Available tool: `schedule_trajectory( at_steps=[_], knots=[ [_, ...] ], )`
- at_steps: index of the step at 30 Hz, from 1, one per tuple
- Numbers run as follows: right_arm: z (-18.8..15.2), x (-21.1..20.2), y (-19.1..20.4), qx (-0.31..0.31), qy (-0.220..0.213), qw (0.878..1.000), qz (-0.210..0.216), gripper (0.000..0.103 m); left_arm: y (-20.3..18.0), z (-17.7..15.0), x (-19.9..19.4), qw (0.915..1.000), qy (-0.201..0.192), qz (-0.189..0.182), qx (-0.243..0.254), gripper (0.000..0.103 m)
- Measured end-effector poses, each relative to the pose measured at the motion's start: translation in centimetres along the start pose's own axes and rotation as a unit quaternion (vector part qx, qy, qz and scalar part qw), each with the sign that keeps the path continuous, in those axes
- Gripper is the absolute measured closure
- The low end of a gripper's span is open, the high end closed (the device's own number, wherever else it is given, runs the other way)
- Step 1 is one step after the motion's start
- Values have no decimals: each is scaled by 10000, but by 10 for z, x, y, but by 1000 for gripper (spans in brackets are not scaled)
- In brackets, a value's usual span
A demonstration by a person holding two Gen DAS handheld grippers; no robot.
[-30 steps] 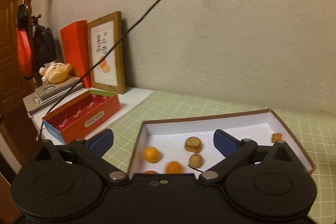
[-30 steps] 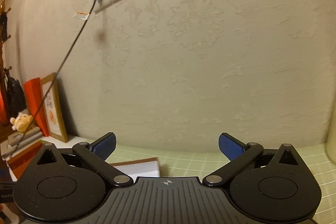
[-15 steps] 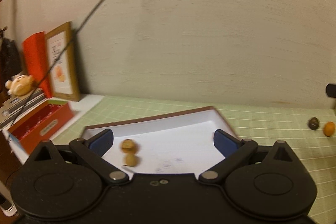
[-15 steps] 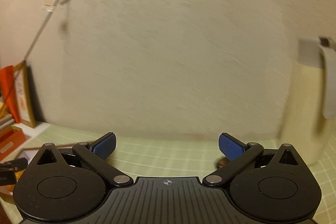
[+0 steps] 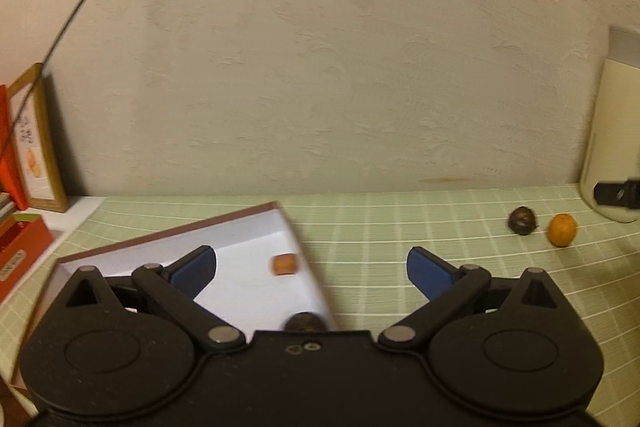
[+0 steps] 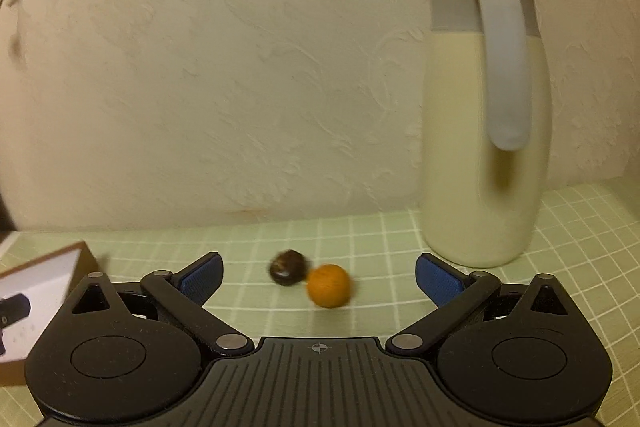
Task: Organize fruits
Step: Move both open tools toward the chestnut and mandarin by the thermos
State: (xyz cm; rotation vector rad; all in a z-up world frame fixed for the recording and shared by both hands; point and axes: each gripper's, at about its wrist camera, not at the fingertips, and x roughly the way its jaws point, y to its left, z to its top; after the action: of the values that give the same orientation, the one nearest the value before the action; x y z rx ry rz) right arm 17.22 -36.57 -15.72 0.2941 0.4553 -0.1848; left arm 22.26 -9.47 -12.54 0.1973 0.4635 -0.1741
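Orange (image 6: 329,285) touches a dark fruit (image 6: 287,267) at its 10 o'clock on the desk (image 6: 360,235), between the right gripper's (image 6: 318,277) closing, empty jaws; jug (image 6: 482,131) at 2 o'clock. Left gripper (image 5: 312,267) spread over the box (image 5: 248,239).

Left claw (image 5: 312,263) gapes empty; right claw (image 6: 319,273), empty, is closing.

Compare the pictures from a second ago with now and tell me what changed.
Both grippers swung to the right along the table. The right gripper now faces the orange fruit and dark fruit by the cream jug, which were out of its view before; its jaws are closing, touching neither. The left gripper now looks past the white box edge. Nothing was grasped or released; both remain empty.
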Motion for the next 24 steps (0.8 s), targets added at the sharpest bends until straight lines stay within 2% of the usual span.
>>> schedule_trajectory(
  at_steps=[1, 5, 9, 13, 24],
  knots=[
    [-1, 2, -3, -3, 64, 10000, -25, 20, -4, 0, 2, 10000, -11, -31, 20, 7],
    [-4, 20, -12, 128, 347, 9993, -69, 22, -22, -1, 9, 9997, 9, -155, 177, 7],
    [-5, 31, -11, 46, 451, 9990, -37, 26, -31, -1, 18, 9993, 14, -235, 288, 7],
    [-6, 45, -13, 182, 687, 9975, 40, 44, -39, -2, 28, 9990, 108, -319, 303, 7],
    [-8, 88, -9, 187, 981, 9950, 42, 44, -45, -5, 36, 9987, 144, -382, 310, 7]
  ],
)
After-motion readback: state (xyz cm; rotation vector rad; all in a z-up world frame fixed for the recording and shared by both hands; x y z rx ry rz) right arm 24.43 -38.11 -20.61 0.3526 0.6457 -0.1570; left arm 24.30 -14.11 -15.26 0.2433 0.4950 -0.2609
